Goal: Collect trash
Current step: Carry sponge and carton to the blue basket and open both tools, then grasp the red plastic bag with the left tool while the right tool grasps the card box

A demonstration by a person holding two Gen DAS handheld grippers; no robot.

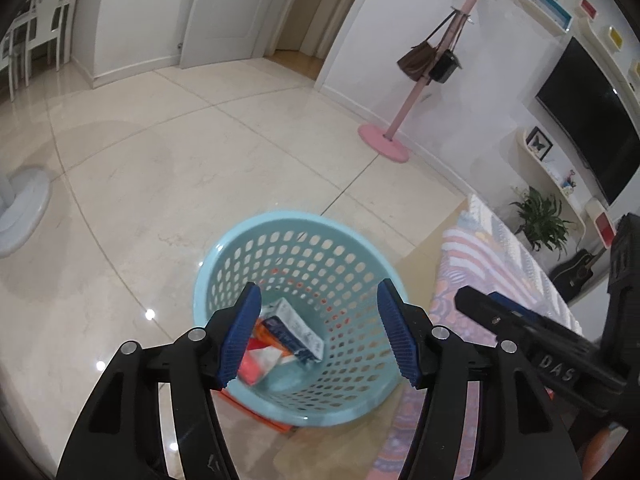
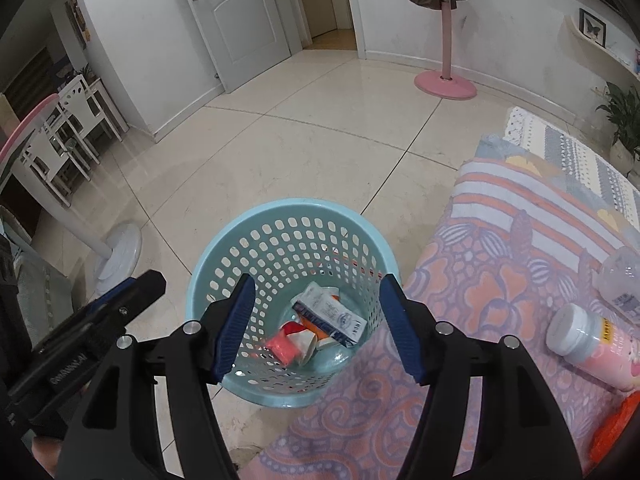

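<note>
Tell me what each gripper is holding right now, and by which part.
Nothing is held. The left gripper and the right gripper both hang open and empty above the blue basket; the trash lies inside it, untouched by the fingers.

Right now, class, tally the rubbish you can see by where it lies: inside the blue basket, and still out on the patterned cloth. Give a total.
In the blue basket: 3 – white and blue carton, red wrapper, crumpled white and orange wrapper.
On the patterned cloth: 2 – pink bottle with white cap, clear bottle.
Total: 5
</note>
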